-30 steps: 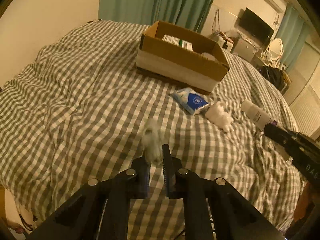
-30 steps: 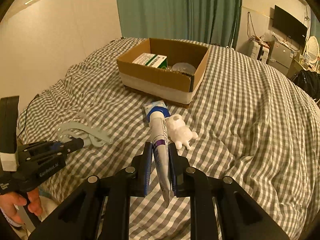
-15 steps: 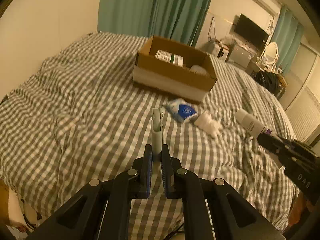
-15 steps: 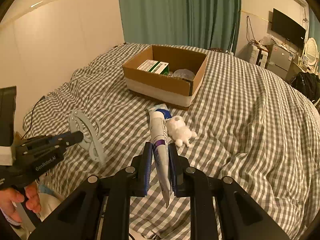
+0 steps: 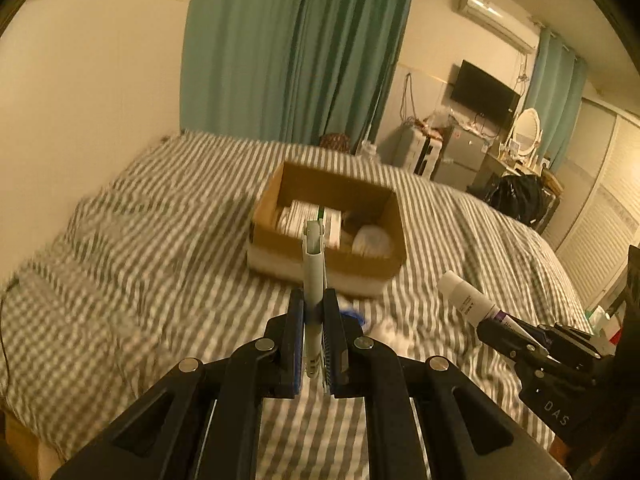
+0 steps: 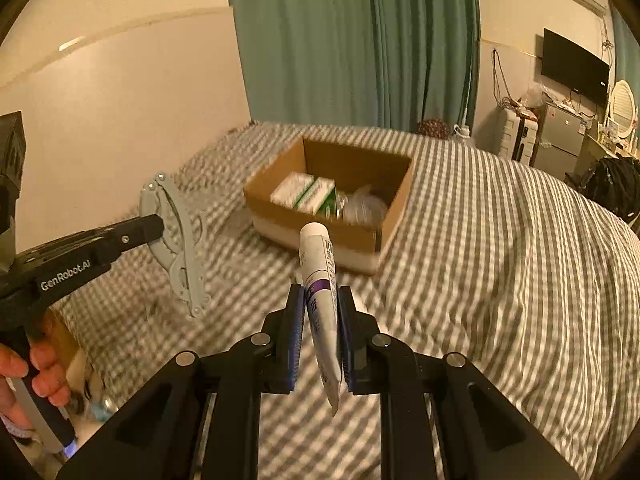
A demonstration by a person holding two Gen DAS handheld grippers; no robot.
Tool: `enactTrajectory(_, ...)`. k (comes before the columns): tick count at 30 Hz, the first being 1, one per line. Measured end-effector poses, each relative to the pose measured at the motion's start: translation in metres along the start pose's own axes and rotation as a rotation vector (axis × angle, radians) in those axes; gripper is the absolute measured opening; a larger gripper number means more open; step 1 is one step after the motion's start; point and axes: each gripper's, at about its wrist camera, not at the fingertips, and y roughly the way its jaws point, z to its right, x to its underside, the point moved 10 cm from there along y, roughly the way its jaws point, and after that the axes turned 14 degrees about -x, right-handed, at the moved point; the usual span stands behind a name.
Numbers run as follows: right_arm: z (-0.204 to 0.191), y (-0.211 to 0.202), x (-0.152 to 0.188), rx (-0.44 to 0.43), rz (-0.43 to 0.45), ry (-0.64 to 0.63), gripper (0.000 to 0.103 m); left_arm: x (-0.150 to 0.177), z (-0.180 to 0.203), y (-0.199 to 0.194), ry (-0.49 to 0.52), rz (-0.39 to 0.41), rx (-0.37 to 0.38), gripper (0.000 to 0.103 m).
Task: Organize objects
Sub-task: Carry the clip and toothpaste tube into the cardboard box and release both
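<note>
Cardboard box (image 6: 332, 204): open-topped, on the checked bedspread (image 6: 500, 248) near the bed's middle, ahead of both grippers. Holds green-and-white cartons (image 6: 306, 194) on its left side and a clear rounded item (image 6: 366, 208) on its right; the near half of the interior is hidden by the front wall. Open bedspread lies on every side of the box, widest to the right. A wall runs along the bed's left edge and teal curtains (image 6: 352, 40) hang behind its head.

Left gripper (image 5: 314, 340): jaws closed narrowly on a pale grey plastic tool (image 5: 313, 268). From its own camera the tool shows edge-on, long axis upright, tip over the box's front wall. From the right wrist view the same tool (image 6: 176, 236) appears as a flat pierced piece hanging from the fingertips, long axis near vertical, well left of the box and above the bedspread.

Right gripper (image 6: 318, 332): jaws closed on a white tube (image 6: 320, 276) with a purple band. Long axis runs forward and slightly left, rounded cap end toward the box, crimped end trailing below the jaws.
</note>
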Motion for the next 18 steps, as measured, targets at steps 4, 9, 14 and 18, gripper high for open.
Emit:
enactTrajectory(4,0.008,0.006,-0.044,-0.003,0.048,-0.004,0.016,-0.048,0.01,0.009,-0.009,0.048,0.011,0.009)
enactTrajectory(9,0.031,0.039,-0.094,0.0,0.076,0.008,0.016,-0.101,0.028,0.046,0.009,0.079,0.033,0.009)
enactTrajectory(14,0.072,0.094,-0.122,0.008,0.054,0.052,0.016,-0.143,0.053,0.112,0.047,0.074,0.032,0.009)
enactTrajectory(18,0.111,0.146,-0.134,0.02,0.013,0.093,0.016,-0.162,0.07,0.158,0.096,0.089,0.017,0.009)
